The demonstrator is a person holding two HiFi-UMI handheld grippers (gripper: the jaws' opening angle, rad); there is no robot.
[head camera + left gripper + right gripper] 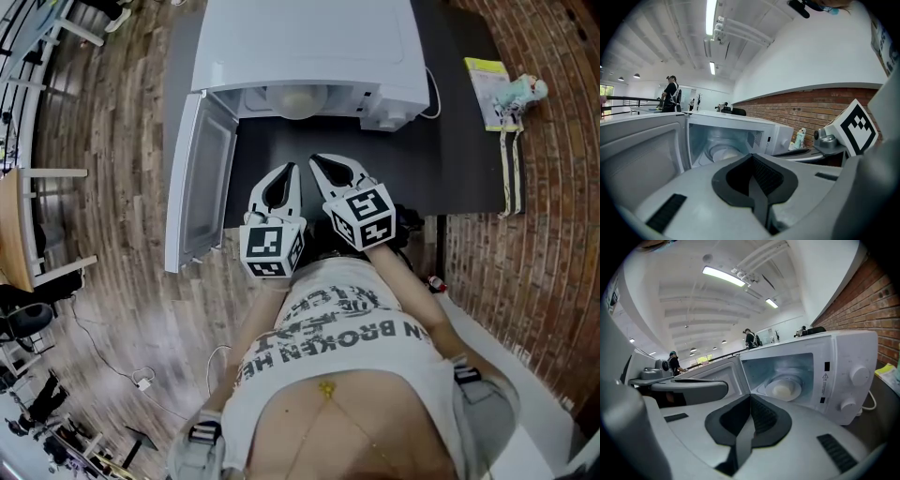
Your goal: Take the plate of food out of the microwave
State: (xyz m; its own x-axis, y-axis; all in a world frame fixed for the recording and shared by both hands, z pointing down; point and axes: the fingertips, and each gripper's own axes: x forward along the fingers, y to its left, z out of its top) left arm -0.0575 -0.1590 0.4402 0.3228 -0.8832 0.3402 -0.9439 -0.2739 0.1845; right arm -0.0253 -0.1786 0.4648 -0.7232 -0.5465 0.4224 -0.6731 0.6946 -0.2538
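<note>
The white microwave [309, 47] stands on a black table with its door [202, 183] swung open to the left. Inside, a pale plate of food [298, 101] rests on the turntable; it also shows as the plate [723, 152] in the left gripper view and the plate [783, 390] in the right gripper view. My left gripper [291, 170] and right gripper [317, 160] hover side by side just in front of the opening, both shut and holding nothing. The left gripper [751, 155] and right gripper [750, 397] point at the cavity, short of the plate.
The open door [637, 150] stands at the left of the left gripper. The black table [459, 159] runs on to the right, carrying a small toy figure [521, 92] and a yellow-green booklet [487, 80]. Microwave knobs [858, 376] sit right of the cavity. People stand far behind.
</note>
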